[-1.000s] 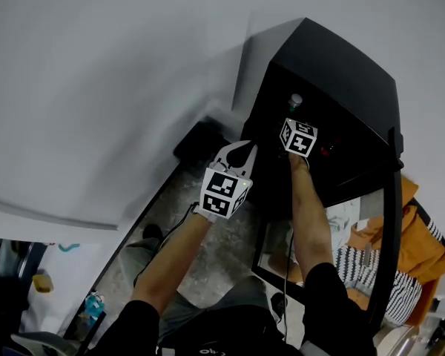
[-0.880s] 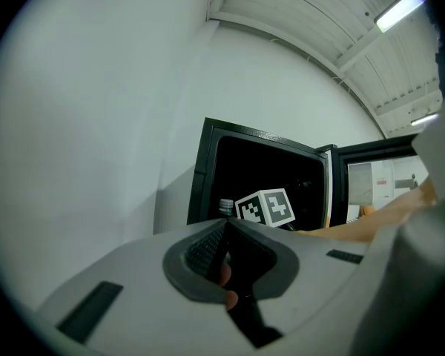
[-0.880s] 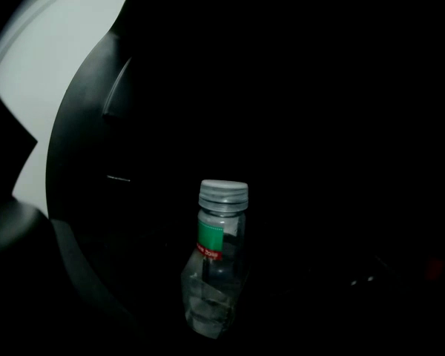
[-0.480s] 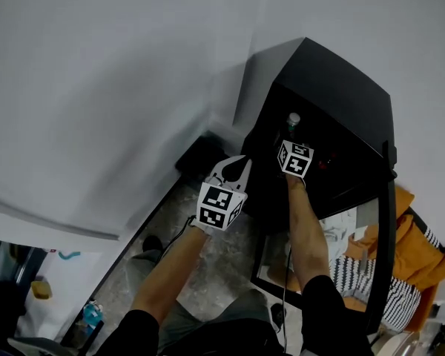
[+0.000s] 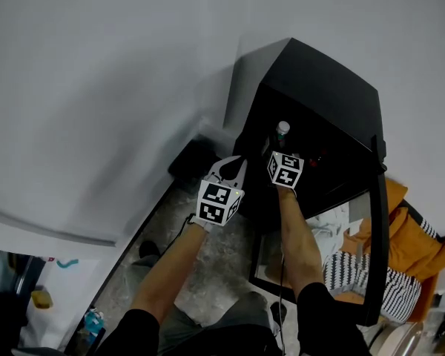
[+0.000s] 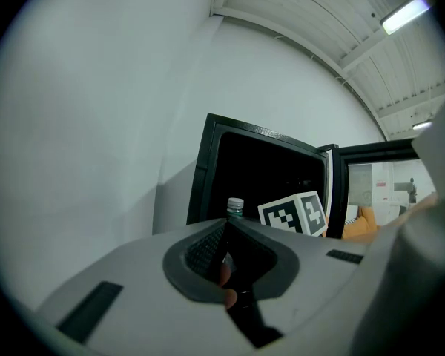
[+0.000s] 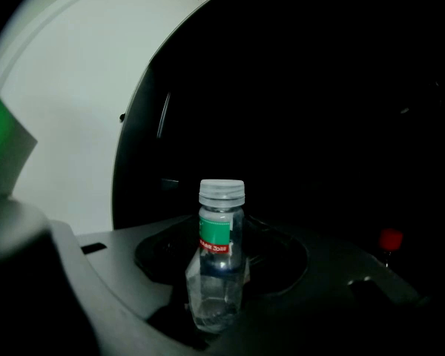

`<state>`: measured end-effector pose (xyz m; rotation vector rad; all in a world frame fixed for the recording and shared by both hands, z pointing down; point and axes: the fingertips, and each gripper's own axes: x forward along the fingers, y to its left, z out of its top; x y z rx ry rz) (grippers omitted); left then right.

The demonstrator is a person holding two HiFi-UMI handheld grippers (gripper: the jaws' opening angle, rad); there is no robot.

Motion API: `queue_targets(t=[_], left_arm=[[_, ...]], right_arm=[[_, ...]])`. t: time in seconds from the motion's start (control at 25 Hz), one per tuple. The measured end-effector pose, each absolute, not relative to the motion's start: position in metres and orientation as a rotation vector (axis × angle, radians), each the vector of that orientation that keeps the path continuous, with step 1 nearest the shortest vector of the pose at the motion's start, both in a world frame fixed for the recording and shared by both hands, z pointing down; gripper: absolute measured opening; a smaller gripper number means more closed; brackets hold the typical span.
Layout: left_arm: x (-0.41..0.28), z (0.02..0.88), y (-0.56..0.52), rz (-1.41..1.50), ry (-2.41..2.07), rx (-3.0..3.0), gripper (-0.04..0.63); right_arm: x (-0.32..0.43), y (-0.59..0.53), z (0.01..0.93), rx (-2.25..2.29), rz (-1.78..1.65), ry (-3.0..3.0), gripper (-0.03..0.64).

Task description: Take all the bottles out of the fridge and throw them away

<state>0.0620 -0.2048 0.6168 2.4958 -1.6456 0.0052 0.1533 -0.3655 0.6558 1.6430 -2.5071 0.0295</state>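
Note:
A small clear bottle [image 7: 221, 265] with a white cap and a green and red label stands upright between my right gripper's [image 7: 219, 306] jaws. They have just been closing and now press on it. In the head view the bottle [image 5: 282, 130] shows at the mouth of the black fridge [image 5: 334, 95], just beyond the right gripper [image 5: 281, 145]. My left gripper [image 5: 233, 166] hangs shut and empty to the left of the fridge front. The left gripper view shows the bottle's cap [image 6: 236, 205] over the left gripper [image 6: 226, 262], which is shut.
The fridge door [image 5: 378, 221] stands open at the right. Something small and red [image 7: 390, 238] sits deeper in the dark fridge. A low black box [image 5: 189, 154] lies on the floor by the wall. Orange and striped cloth [image 5: 400, 243] lies behind the door.
The right gripper has closed on the bottle and drawn it a little way back toward the fridge's mouth. The left gripper has kept its place.

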Motion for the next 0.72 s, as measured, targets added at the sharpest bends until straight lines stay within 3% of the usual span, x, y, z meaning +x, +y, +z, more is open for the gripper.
queue_targets(t=[0.32, 0.72], left_arm=[[0.064, 0.607, -0.211, 0.027, -1.592, 2.522, 0.006], [0.054, 0.545, -0.219, 0.179, -1.198, 2.711, 0.006]], right_arm=[[0.161, -0.344, 0.639, 1.683, 0.022, -2.519, 0.184], [0.153, -0.279, 0.575, 1.906, 0.04, -2.381, 0.184]])
